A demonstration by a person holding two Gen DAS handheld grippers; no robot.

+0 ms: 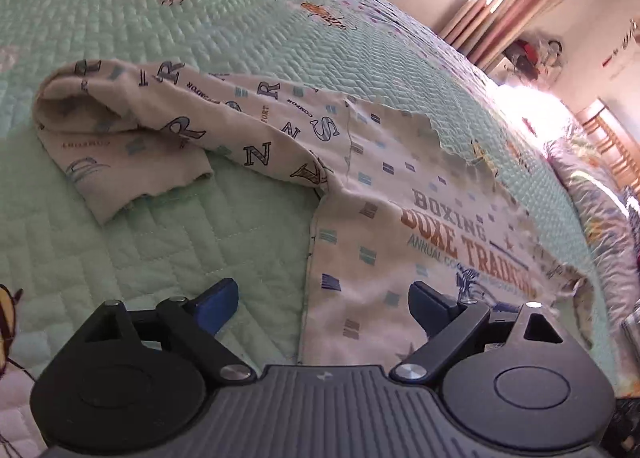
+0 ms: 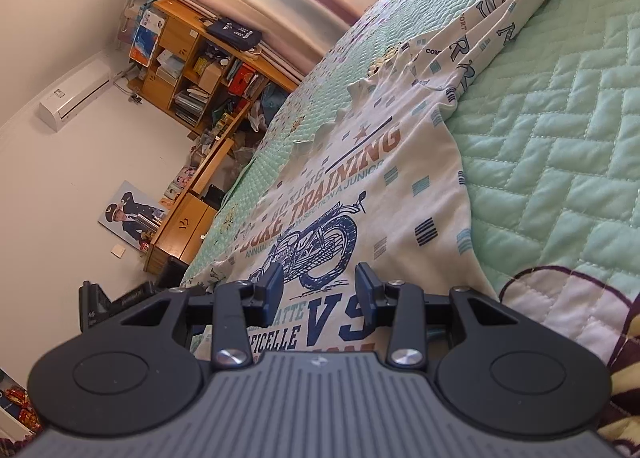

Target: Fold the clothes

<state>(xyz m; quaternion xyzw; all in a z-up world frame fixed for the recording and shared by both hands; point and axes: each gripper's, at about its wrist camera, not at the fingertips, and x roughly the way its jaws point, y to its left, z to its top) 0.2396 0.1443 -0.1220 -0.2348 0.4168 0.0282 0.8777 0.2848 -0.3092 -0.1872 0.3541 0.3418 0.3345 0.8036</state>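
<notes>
White printed shirt (image 1: 400, 218) lies flat on my green quilt (image 1: 160, 250). Only my left view shows its sleeve (image 1: 132, 126) folded back on itself; only my right shows shelves (image 2: 200, 70) beside the bed. Left gripper (image 1: 324, 298) gapes wide over the shirt's edge, empty. Right gripper (image 2: 320, 286) sits half-open above the motorcycle print, gripping nothing.

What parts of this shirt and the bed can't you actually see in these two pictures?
- Shirt, left wrist view: its bottom hem is hidden behind the left claw.
- Shirt's other sleeve: hidden or out of frame in both views; only the one sleeve shows.
- Chest print, right wrist view: the lowest lines are covered by the right claw.
- Quilt: cut off by the picture edges.
</notes>
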